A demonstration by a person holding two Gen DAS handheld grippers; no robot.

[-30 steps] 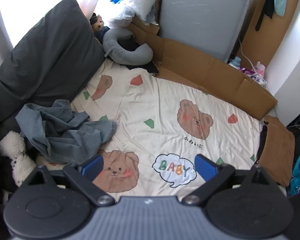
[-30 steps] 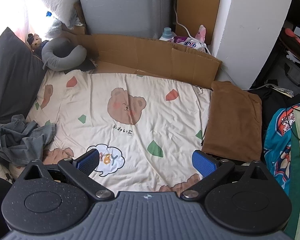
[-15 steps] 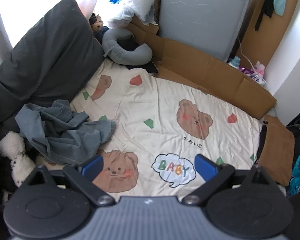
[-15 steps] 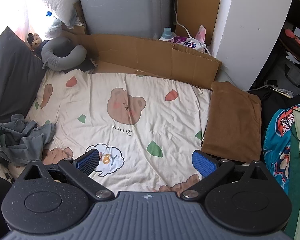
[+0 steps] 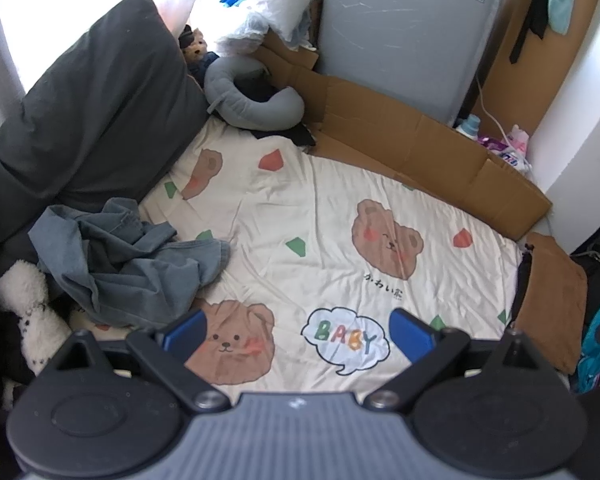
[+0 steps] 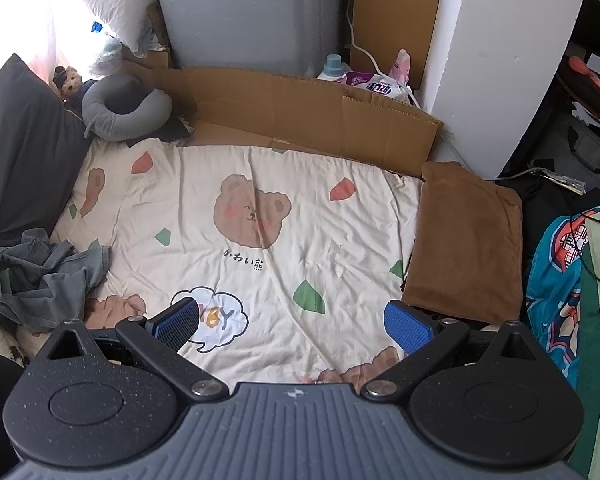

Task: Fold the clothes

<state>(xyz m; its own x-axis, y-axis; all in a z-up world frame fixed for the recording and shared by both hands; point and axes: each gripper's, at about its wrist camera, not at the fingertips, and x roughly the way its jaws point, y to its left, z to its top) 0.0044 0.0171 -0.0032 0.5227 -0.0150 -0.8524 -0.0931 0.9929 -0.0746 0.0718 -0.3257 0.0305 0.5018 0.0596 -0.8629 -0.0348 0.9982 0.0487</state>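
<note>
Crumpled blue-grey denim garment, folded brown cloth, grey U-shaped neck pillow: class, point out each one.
Crumpled blue-grey denim garment [image 5: 128, 264], left wrist view, on the middle of the heap.
Folded brown cloth [image 6: 466, 240], right wrist view, on its flat top.
Grey U-shaped neck pillow [image 6: 126, 120], right wrist view, on its lower curve.

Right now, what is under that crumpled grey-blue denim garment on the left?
The crumpled grey-blue denim garment lies on the cream bear-print bedspread, its far edge against the dark grey pillow. Whatever lies beneath its folds is covered.
</note>
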